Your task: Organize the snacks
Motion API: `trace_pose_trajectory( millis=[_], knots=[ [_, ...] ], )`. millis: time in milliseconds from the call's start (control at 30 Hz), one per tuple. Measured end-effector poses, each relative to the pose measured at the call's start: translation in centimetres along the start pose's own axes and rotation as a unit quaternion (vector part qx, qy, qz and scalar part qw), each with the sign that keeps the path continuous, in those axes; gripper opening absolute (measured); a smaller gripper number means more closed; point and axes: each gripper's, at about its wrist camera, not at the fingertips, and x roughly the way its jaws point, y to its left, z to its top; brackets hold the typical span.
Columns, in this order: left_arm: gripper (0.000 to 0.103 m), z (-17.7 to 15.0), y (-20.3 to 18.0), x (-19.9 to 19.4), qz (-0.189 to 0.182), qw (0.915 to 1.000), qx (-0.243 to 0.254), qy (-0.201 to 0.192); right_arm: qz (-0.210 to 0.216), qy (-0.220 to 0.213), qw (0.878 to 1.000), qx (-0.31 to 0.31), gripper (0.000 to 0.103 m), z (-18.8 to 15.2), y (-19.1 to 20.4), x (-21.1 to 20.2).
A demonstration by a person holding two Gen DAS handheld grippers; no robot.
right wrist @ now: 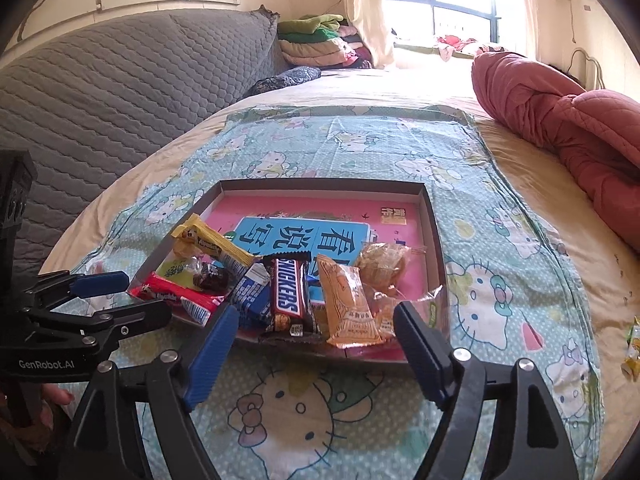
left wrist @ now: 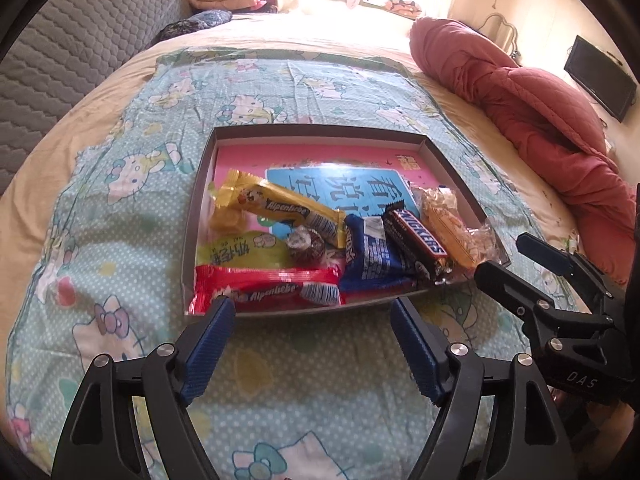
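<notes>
1. Left wrist view: the left tool [left wrist: 310,306] sits at the bottom centre of the frame, its blue fingers spread wide with nothing between them, tips just at the near rim of the shallow box [left wrist: 320,130].
2. Same view: the box lies in the middle of the frame on a Hello Kitty cloth [left wrist: 120,200] spread over the bed, and it carries the snacks in its near half.
3. Along the box's near edge lies a red Alpenliebe pack [left wrist: 268,288]; above it, a yellow Alpenliebe pack [left wrist: 280,208] runs diagonally, with a green packet [left wrist: 240,250] and a small wrapped candy [left wrist: 306,242] between them.
4. Right of these sit a blue packet [left wrist: 372,260], a Snickers bar [left wrist: 420,240] and an orange-wrapped snack [left wrist: 452,232].
5. The right tool [left wrist: 504,256] enters at the right edge of that frame, its jaws parted and empty, beside the box's near right corner.
6. Right wrist view: the right tool's blue fingers [right wrist: 212,344] stand spread at the bottom, framing the Snickers bar and orange snack without touching them.
7. A red quilt [right wrist: 568,120] lies bunched at the upper right, and one small yellow packet [right wrist: 632,344] rests on the bed at the right edge, outside the box.
</notes>
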Motion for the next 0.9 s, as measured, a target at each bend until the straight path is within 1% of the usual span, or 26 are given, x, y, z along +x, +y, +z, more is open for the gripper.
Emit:
trace_pose_trajectory(
  millis=[33, 133, 267, 367, 433, 500, 600, 733, 900],
  knots=[
    [0.081, -0.4, -0.1, -0.2, -0.001, 1.0, -0.002, 0.004, -0.001, 0.004, 1.0, 0.007, 0.087, -0.3, -0.1, -0.5],
    [0.081, -1.7, -0.7, -0.9, 0.0, 0.9999, 0.0, 0.013, 0.008, 0.015, 0.999, 0.035, 0.09, -1.5, -0.4, -1.7],
    [0.081, -3.3, -1.5, -1.9, -0.001, 0.9997, 0.004, 0.024, 0.004, 0.037, 0.998, 0.049, 0.091, -3.1, -0.4, -2.7],
    [0.081, -4.2, -1.9, -2.6, 0.006, 0.9996, 0.007, 0.026, -0.002, 0.046, 0.998, 0.051, 0.091, -4.1, -0.2, -3.4],
    [0.081, -4.6, -2.1, -3.1, 0.01, 0.9995, 0.009, 0.027, -0.002, 0.046, 0.998, 0.049, 0.091, -4.5, 0.1, -3.8],
    [0.081, -4.9, -2.2, -3.6, 0.023, 0.9993, 0.014, 0.025, -0.001, 0.046, 0.998, 0.04, 0.091, -4.7, 0.6, -4.2],
    [0.081, -5.1, -2.2, -4.3, 0.03, 0.9992, 0.015, 0.022, 0.015, 0.039, 0.998, 0.043, 0.092, -5.0, 1.2, -4.9],
    [0.081, -5.2, -2.1, -5.1, 0.042, 0.9989, 0.012, 0.013, 0.01, 0.029, 0.999, 0.04, 0.095, -5.2, 1.8, -5.8],
    [0.081, -5.5, -1.9, -5.4, 0.041, 0.9991, 0.006, 0.014, -0.004, 0.014, 0.999, 0.036, 0.096, -5.1, 2.0, -6.7]
  ],
)
